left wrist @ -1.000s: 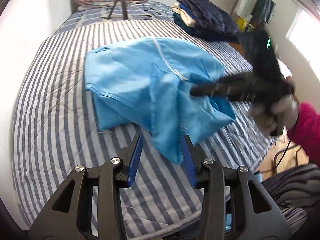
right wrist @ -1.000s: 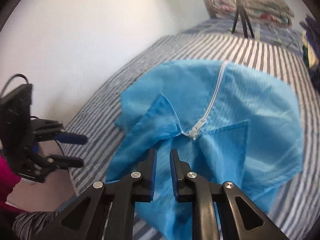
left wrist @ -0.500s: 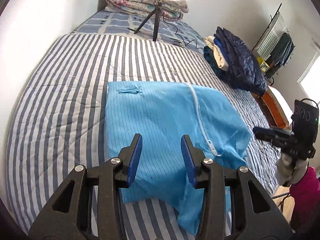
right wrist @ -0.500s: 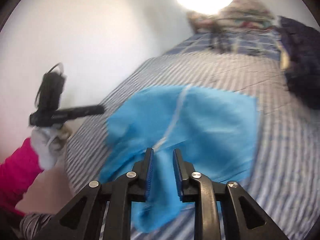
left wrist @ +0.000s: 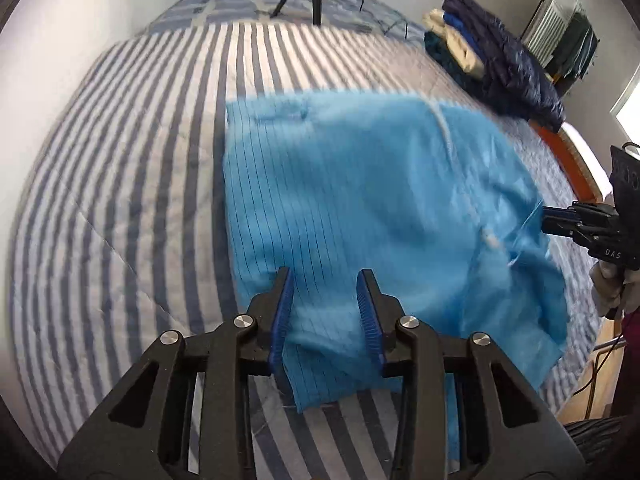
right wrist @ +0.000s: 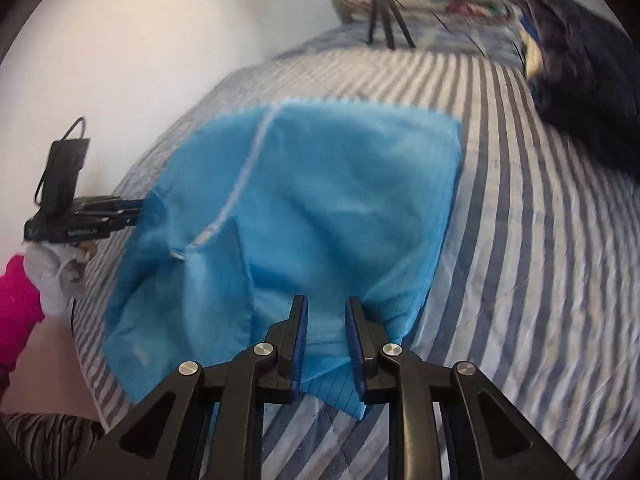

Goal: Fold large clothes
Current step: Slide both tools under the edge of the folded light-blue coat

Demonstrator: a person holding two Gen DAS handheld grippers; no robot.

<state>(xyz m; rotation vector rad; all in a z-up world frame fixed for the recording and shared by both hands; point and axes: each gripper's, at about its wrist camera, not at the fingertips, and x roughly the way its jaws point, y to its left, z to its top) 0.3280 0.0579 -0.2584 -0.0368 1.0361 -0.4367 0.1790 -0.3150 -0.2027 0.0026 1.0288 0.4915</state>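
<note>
Garment first, left wrist view: sky-blue pinstriped thin-fabric zip garment (left wrist: 360,208) lies spread on the grey-and-white striped bed quilt (left wrist: 132,184), its lower hem toward the near edge and its right side close to the right edge. Left gripper (left wrist: 325,312) hangs over the near hem, jaws apart and closing; cloth lies beneath them, pads not pressing. Likely lining up for a corner pick. Right gripper (left wrist: 554,220) reaches in at the right edge with fabric at its tips; a grip cannot be confirmed from here. White lettering "DAS" reads on its body. Stack of folded dark and cream clothes (left wrist: 492,60) sits at the far right corner, probably done items.

Right wrist view: same garment, white zip (right wrist: 236,188) running down it. Right gripper's jaws stand narrowly apart and closing above the near corner, cloth under them, nothing pinched. Left gripper's body shows white print, blurred, unreadable.
</note>
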